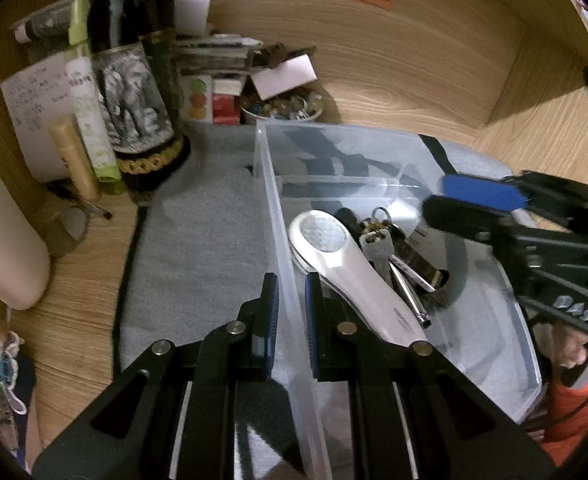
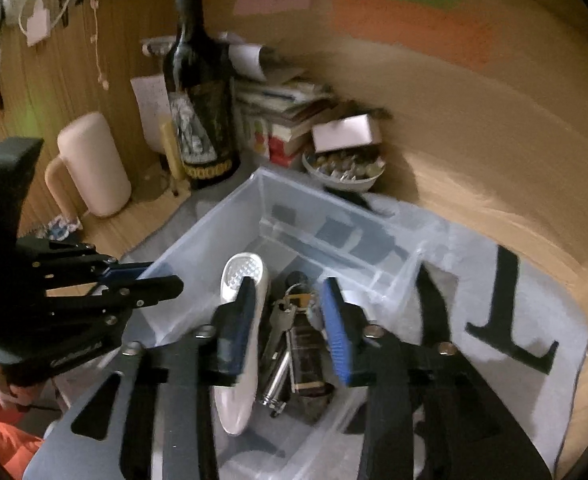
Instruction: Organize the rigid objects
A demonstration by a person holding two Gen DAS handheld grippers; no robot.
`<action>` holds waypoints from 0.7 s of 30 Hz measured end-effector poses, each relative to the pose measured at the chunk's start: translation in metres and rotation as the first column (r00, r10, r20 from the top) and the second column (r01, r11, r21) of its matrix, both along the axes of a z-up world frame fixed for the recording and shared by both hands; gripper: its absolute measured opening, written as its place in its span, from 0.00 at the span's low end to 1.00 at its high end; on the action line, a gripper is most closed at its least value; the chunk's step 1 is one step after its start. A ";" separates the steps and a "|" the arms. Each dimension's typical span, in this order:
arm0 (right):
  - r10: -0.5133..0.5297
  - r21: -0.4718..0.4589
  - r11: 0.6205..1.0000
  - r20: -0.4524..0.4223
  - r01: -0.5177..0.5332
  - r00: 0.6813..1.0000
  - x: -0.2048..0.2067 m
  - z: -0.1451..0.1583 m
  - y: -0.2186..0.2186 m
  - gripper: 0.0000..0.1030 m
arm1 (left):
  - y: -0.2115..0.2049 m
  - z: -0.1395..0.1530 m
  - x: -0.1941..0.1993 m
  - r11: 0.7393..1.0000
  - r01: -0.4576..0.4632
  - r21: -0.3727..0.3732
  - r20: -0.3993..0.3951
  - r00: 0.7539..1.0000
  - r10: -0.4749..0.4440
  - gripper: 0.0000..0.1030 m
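While the left claw (image 1: 292, 312) is straddling the near wall of the clear plastic bin (image 1: 270, 184), its pads set narrowly apart on either side of that wall and maybe pinching it (contact is hard to tell), the right claw (image 2: 290, 320) is hovering spread wide over the bin's near compartment, holding nothing. Task is looking mostly done, judging by the contents: the silver handheld magnifier (image 1: 349, 268) is lying in that compartment, a key bunch (image 1: 381, 240) and a dark flat object (image 2: 305, 356) are sitting right beside it, touching. Nothing loose is showing on the grey mat (image 1: 198, 232) under the bin, so little seems left besides maybe repositioning the bin. Past the divider (image 1: 341, 179), the far compartment is looking empty; dark shapes there seem to be mat print seen through the plastic. Farther back on the desk (image 1: 393, 72), a wine bottle (image 2: 198, 92), a book stack (image 2: 282, 112) and a bowl of small trinkets (image 2: 343, 168) are standing near the wall, well apart from both claws.
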State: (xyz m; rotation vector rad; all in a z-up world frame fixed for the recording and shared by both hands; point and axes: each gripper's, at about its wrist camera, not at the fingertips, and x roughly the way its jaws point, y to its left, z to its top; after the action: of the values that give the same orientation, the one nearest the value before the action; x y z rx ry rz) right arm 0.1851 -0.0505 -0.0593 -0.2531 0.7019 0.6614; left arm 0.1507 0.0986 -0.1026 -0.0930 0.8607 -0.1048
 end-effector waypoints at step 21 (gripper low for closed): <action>-0.222 0.240 0.958 0.263 0.159 0.939 -0.086 0.061 -0.098 1.00 | -0.059 0.098 -0.082 0.996 -0.023 0.087 0.472 0.882 -0.020 0.98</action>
State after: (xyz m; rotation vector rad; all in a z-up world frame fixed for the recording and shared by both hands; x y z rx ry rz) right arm 0.0995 -0.1484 0.0022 -0.0754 0.3649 0.4951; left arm 0.0688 0.0400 -0.0045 0.0185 0.3734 -0.0819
